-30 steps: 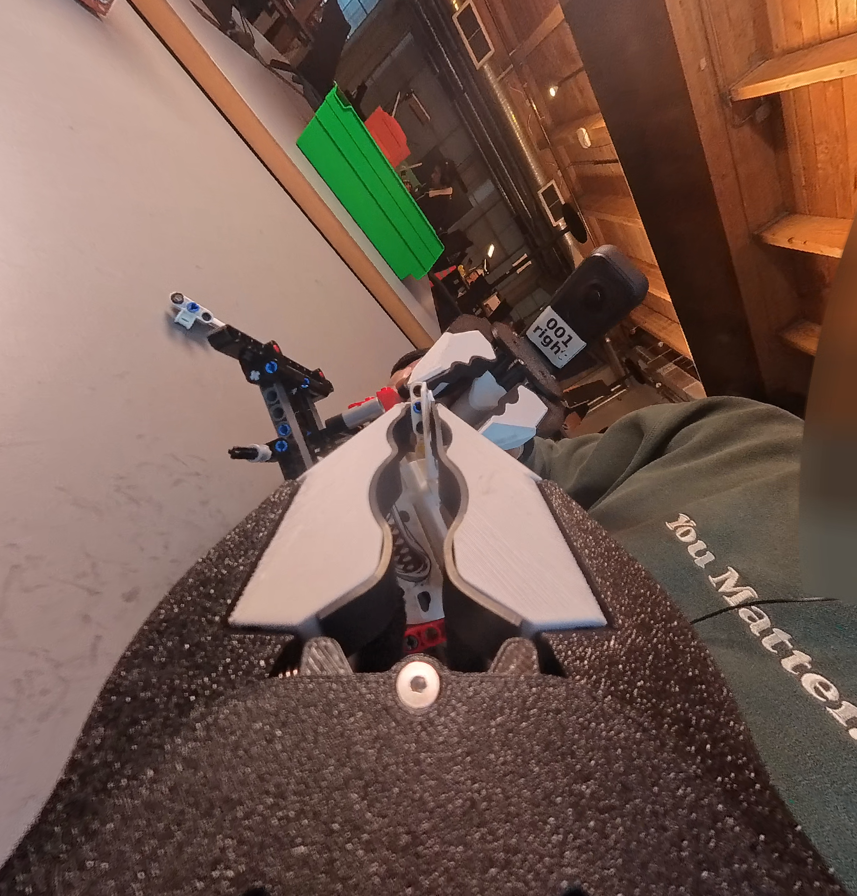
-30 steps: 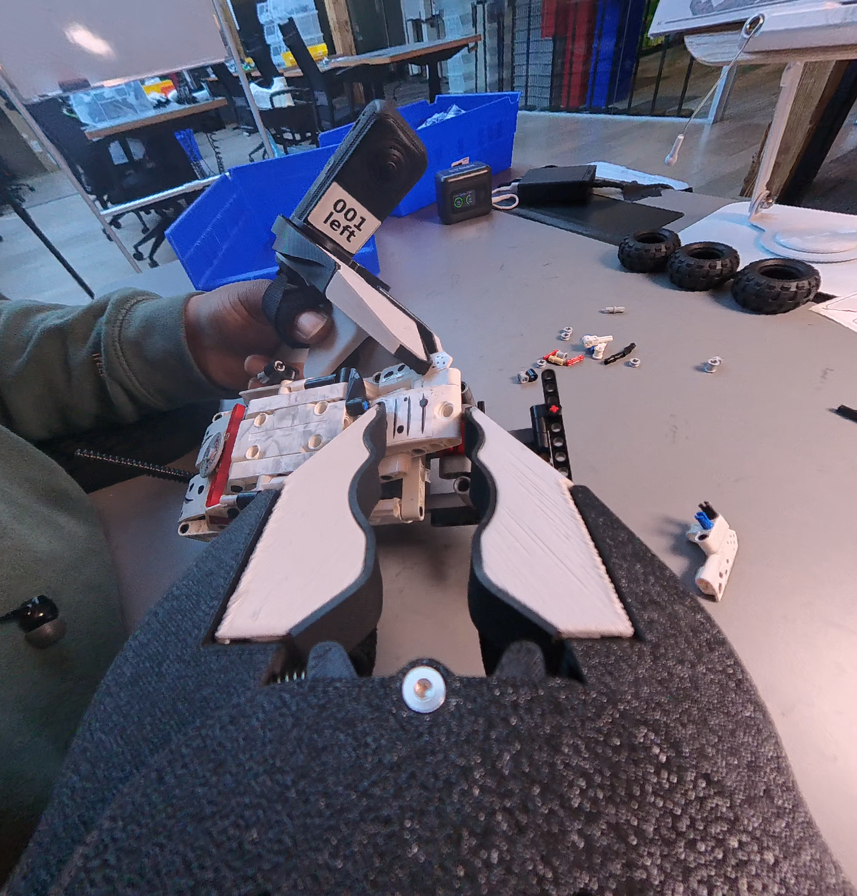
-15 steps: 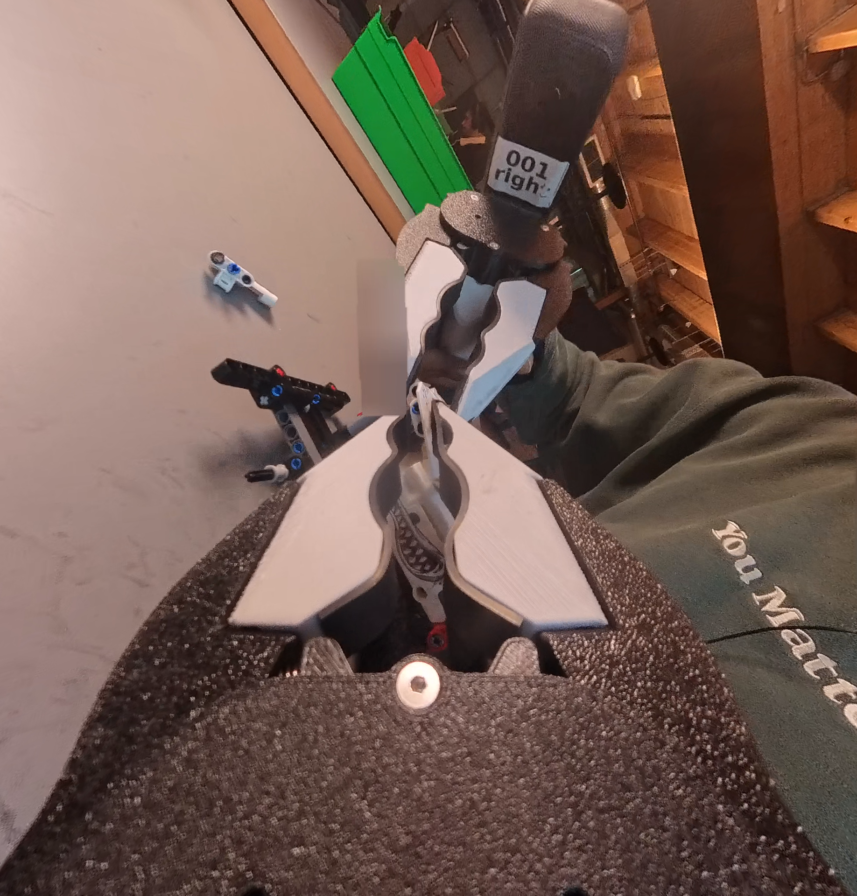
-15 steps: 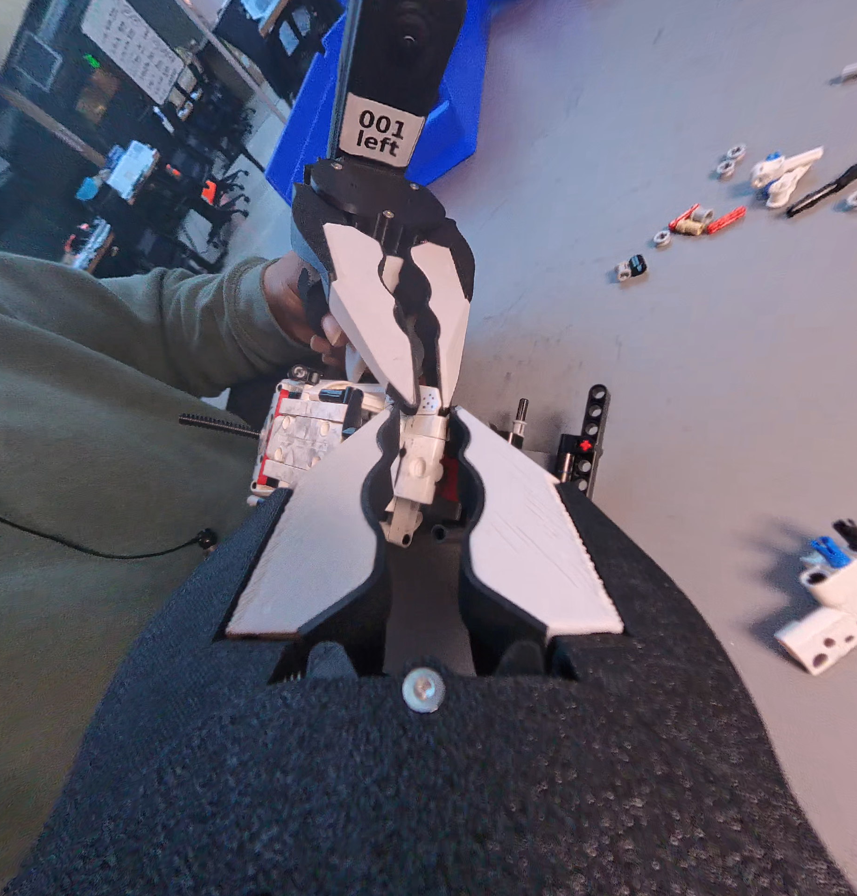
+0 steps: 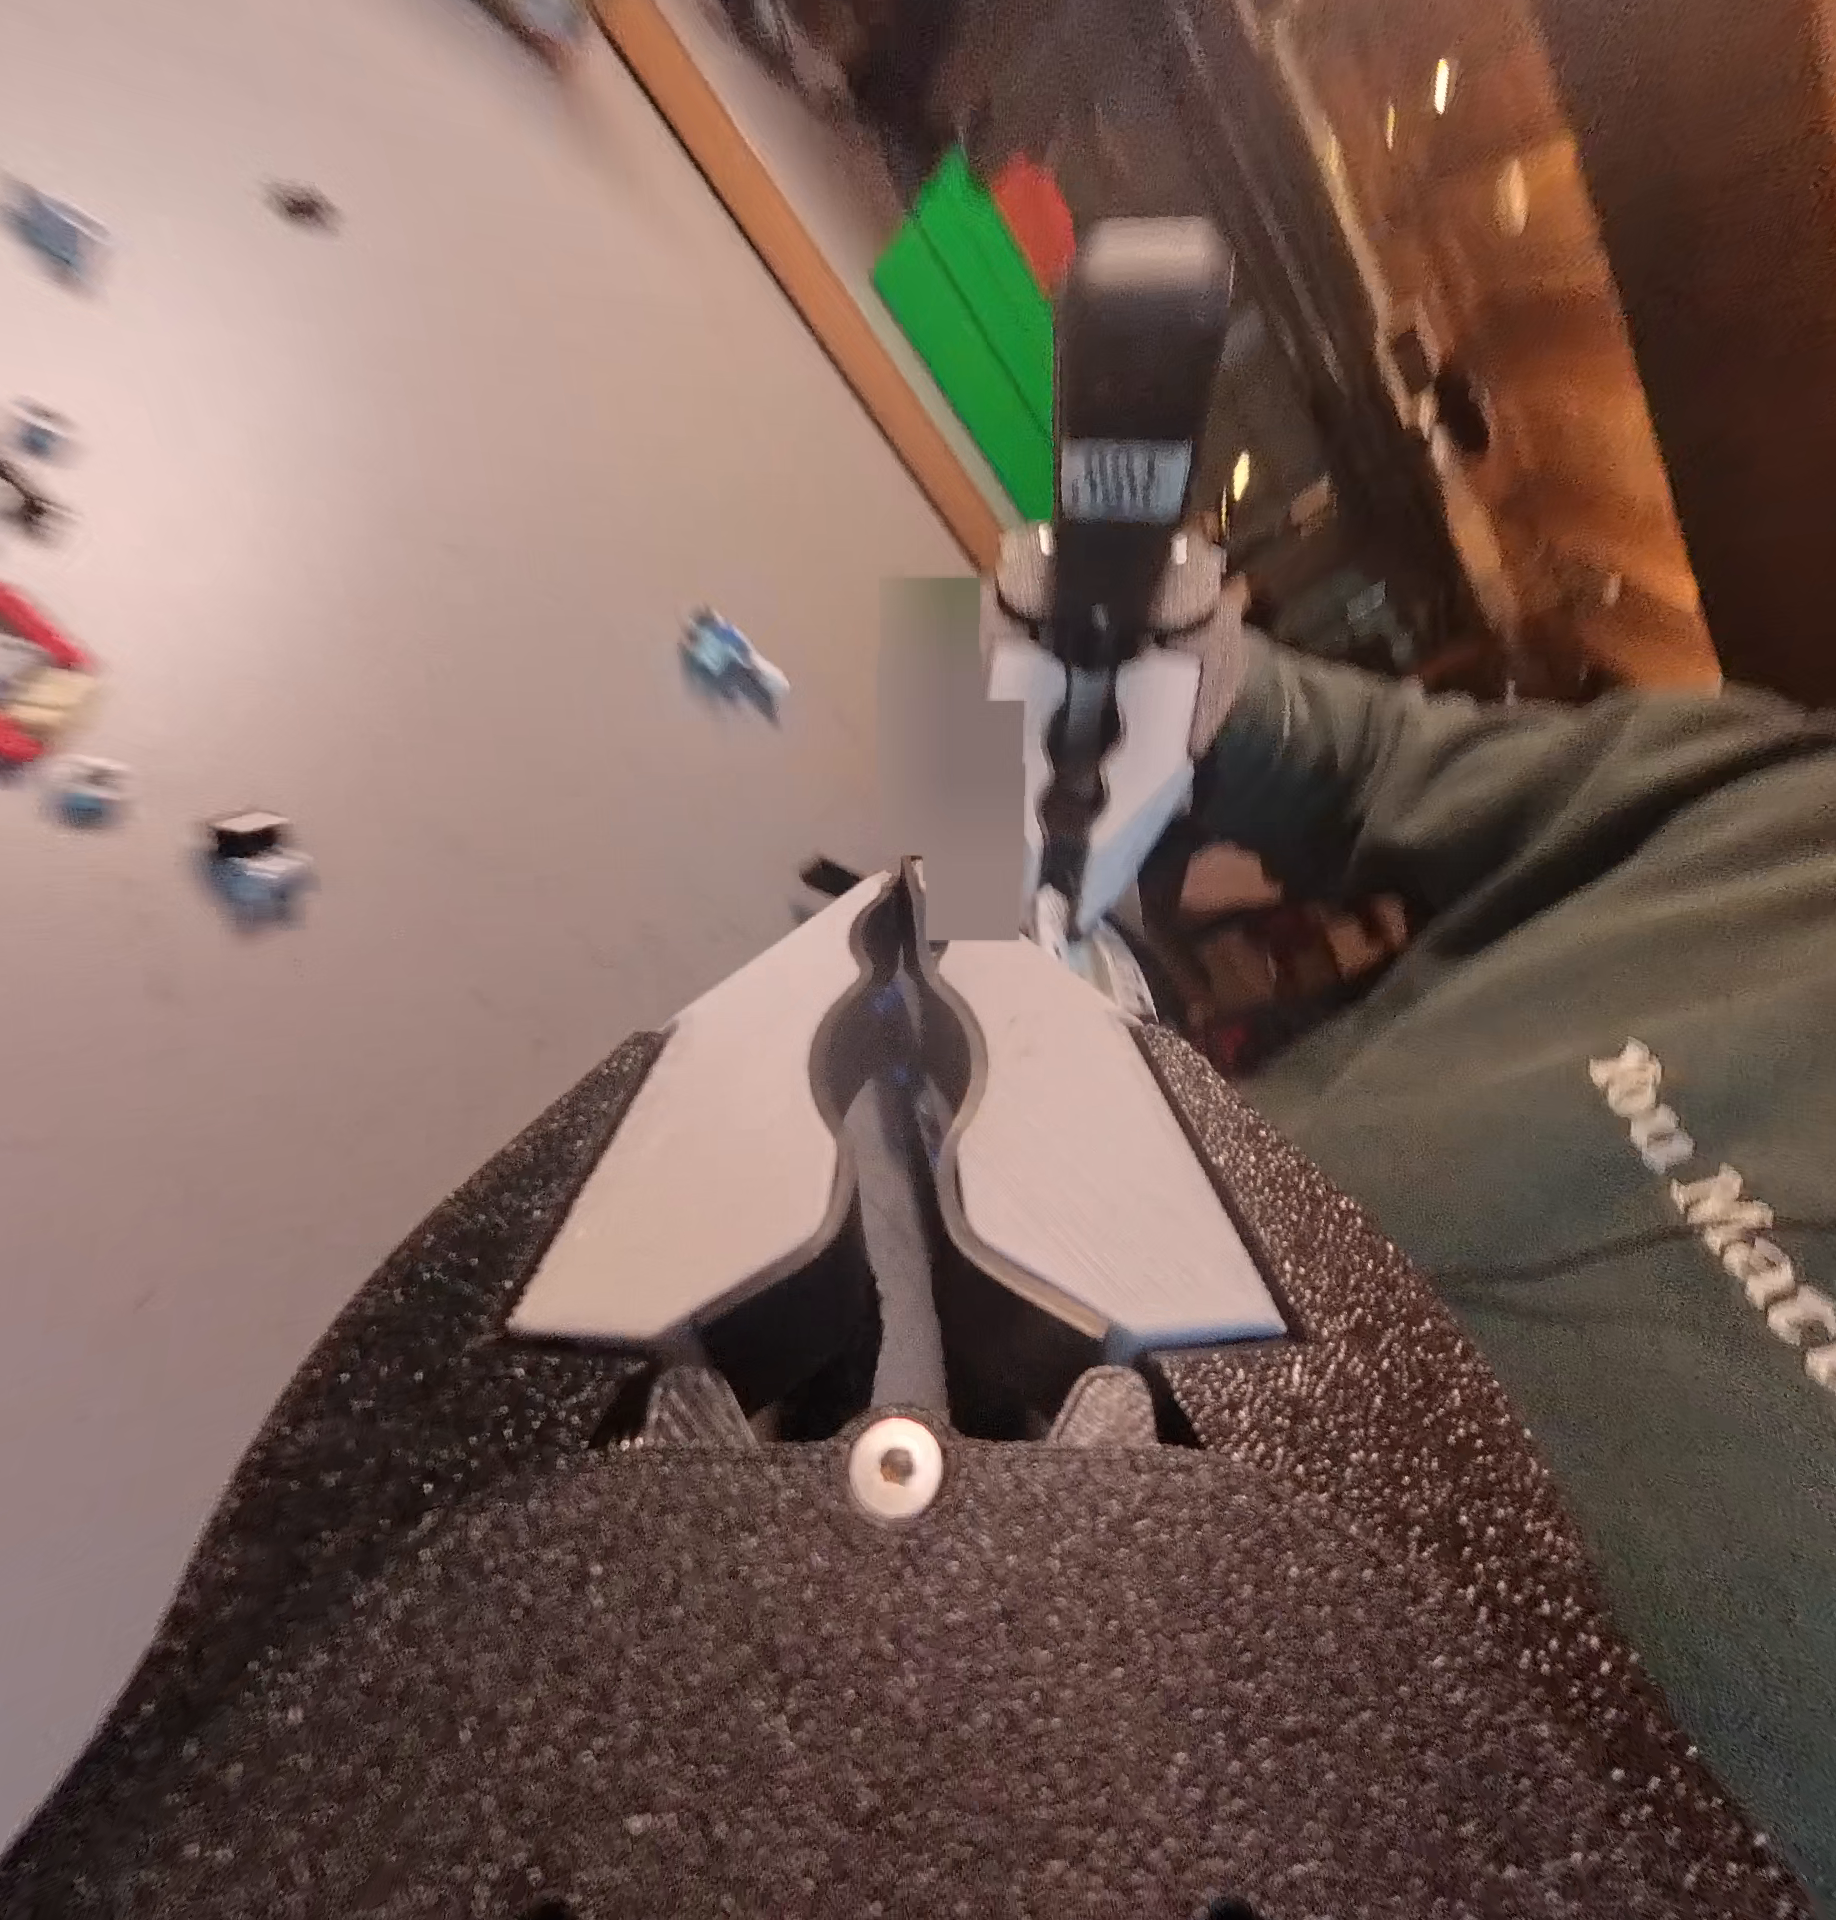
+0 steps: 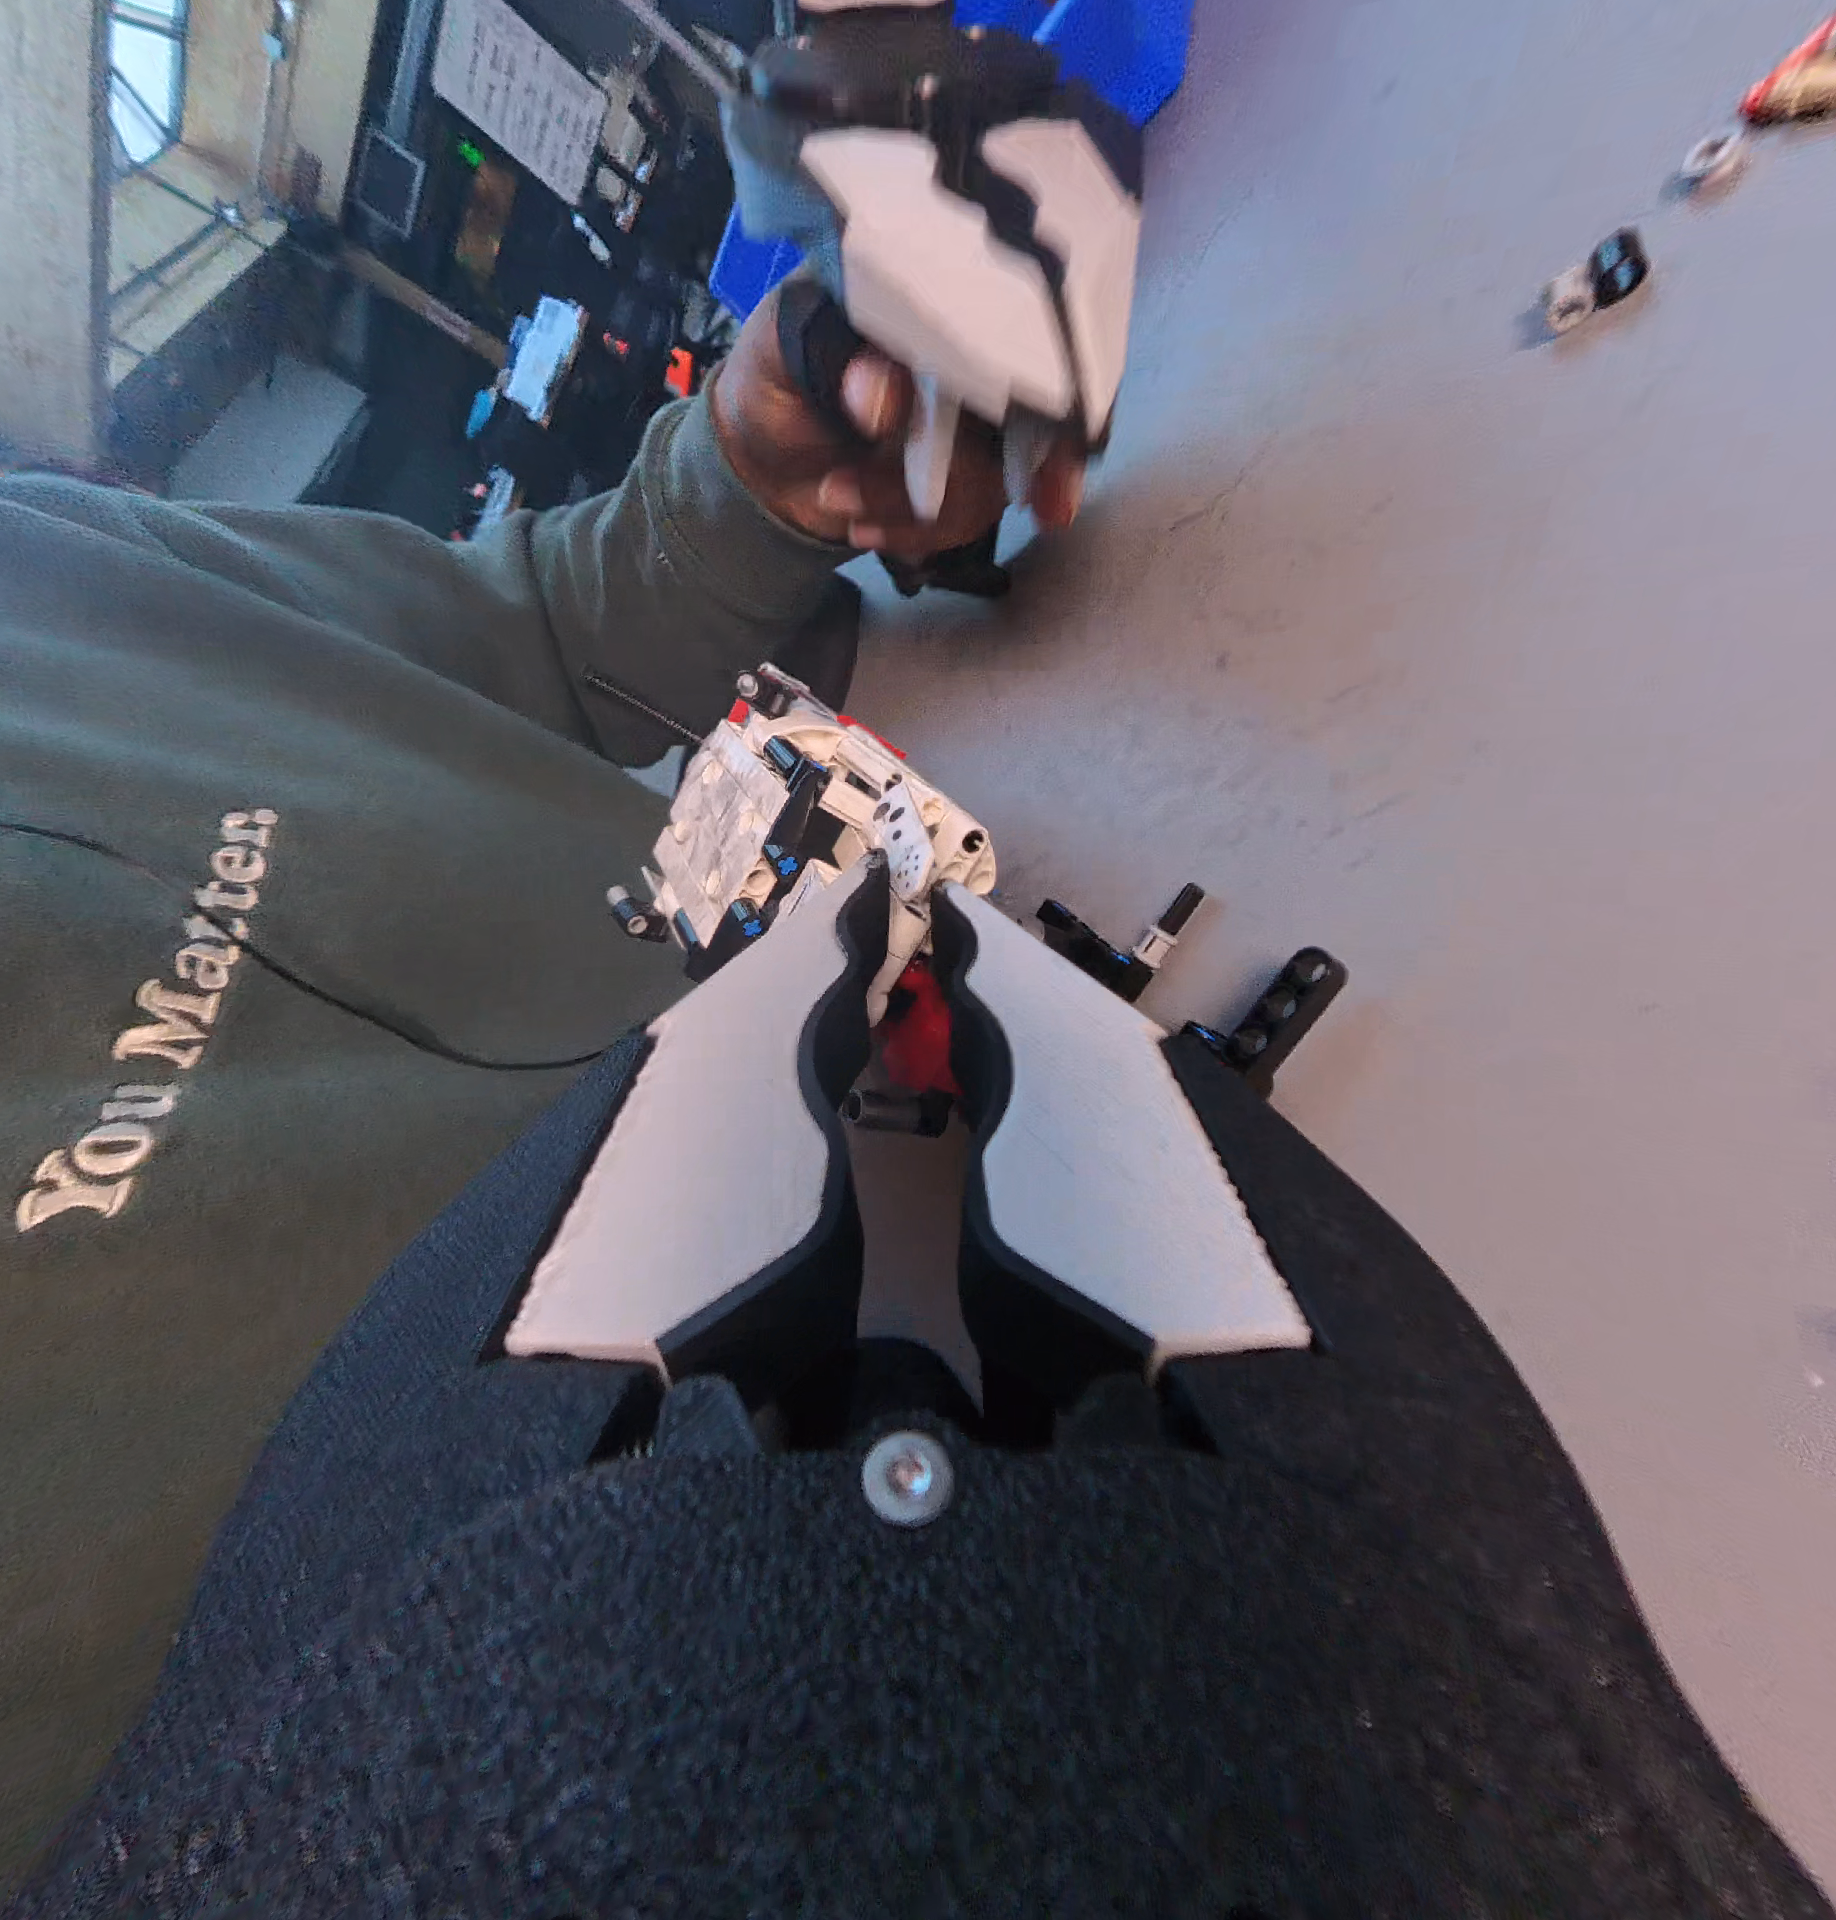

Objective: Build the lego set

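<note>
**Grip state.** My right gripper (image 6: 909, 894) has its fingers drawn in on a thin white panel at the near edge of the white lego model (image 6: 789, 821). The model sits at 12 o'clock off my fingertips, close against the person's green sweatshirt (image 6: 270, 727) at the near side of the grey table (image 6: 1516, 727).

My left gripper (image 5: 909, 883) has its tips together. A dark sliver with blue specks shows in the gap. The left view is smeared, so I cannot tell whether that piece is clamped or merely lies beneath.

**Surroundings.** A black beam assembly (image 6: 1278, 1008) lies just beside my right finger at 1 o'clock. Small loose parts (image 6: 1600, 281) lie well apart, further along the same bearing.

**Risks, as judged.**
- The right hold is on one thin panel only. Any twist could pop that panel off or let the model swing.
- The model is close to the person's body. If it slips it may leave the table.
- If the left gripper sweeps fast, it could scatter the loose parts or miss its mating hole.
- The black beam assembly could be knocked by my right finger.
</note>
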A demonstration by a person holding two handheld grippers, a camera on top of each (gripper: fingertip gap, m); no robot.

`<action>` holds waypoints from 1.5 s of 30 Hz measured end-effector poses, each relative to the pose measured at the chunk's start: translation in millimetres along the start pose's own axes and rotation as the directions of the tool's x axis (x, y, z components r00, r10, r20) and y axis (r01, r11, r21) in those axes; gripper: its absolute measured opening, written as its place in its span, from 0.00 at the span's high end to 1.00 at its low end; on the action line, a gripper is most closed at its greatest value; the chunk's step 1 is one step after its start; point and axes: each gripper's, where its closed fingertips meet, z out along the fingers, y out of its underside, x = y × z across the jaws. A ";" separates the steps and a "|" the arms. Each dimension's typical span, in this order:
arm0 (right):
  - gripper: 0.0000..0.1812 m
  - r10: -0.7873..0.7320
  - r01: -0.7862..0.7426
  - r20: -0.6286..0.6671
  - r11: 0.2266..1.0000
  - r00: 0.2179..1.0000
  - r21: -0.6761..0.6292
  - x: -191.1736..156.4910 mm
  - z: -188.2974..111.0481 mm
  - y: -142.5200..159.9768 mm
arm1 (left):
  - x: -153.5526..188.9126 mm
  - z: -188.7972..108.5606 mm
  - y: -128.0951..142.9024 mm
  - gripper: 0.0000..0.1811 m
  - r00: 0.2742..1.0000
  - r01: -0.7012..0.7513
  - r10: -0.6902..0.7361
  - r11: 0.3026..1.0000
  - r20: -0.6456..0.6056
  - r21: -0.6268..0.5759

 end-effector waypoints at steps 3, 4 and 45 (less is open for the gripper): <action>0.96 -0.107 0.107 -0.074 0.994 0.992 0.000 4.8 1.6 -11.3 | 19.9 26.4 14.0 1.00 0.997 -0.045 0.040 0.995 -0.061 -0.090; 0.96 -0.108 0.107 -0.067 0.994 0.992 -0.009 4.6 1.7 -11.5 | 19.5 24.3 4.8 1.00 0.997 -0.042 0.038 0.997 -0.063 -0.059; 0.95 0.078 -0.077 -0.018 0.996 0.997 0.049 -30.9 26.8 23.6 | 68.2 -94.9 64.2 0.74 0.909 -0.107 0.035 0.983 0.415 0.150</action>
